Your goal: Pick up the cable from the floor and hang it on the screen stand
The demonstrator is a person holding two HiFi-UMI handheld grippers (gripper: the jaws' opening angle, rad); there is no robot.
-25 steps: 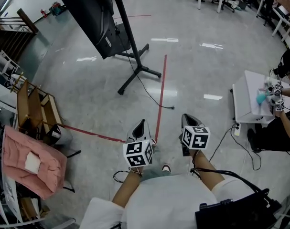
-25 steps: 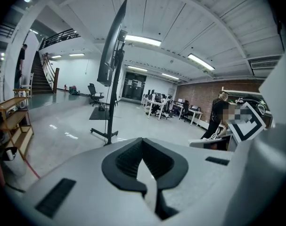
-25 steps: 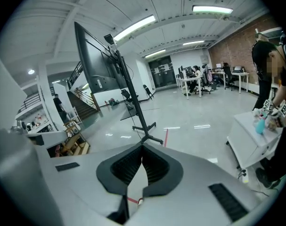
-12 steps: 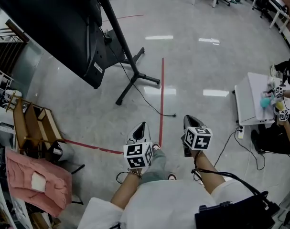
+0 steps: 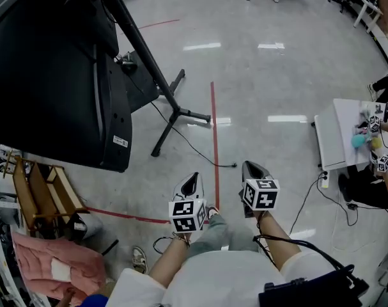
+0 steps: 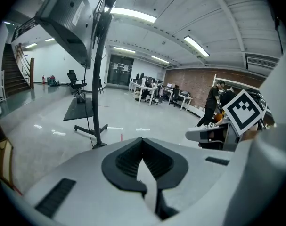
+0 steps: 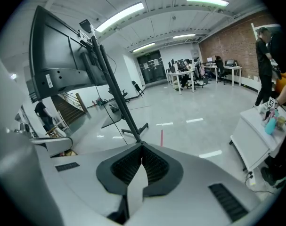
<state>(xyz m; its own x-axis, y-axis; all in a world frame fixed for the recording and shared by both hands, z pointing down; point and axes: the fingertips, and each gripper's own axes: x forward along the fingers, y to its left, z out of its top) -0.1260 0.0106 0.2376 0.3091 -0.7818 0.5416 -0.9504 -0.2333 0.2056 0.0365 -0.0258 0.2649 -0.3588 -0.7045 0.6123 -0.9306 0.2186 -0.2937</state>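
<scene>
A thin black cable [image 5: 192, 145] trails over the grey floor from the foot of the screen stand [image 5: 170, 112] and ends in a plug by the red tape line. The big black screen [image 5: 50, 75] fills the upper left of the head view. My left gripper [image 5: 192, 178] and right gripper [image 5: 252, 167] are held side by side above the floor, short of the cable's end, both shut with nothing in them. The left gripper view shows the stand's pole [image 6: 98, 79] ahead beyond the shut left gripper [image 6: 143, 147]. In the right gripper view the stand [image 7: 118, 95] rises past the shut right gripper [image 7: 142, 149].
A red tape line [image 5: 214, 123] runs toward me between the grippers. At the right, a seated person works at a white table [image 5: 328, 143], with loose cables [image 5: 307, 198] beside it. A wooden rack [image 5: 41, 190] and a pink cloth [image 5: 43, 264] stand at the left.
I have walked toward the stand: the screen now looms much larger at the upper left and the cable's end lies closer to the grippers. Both grippers have stayed shut and empty.
</scene>
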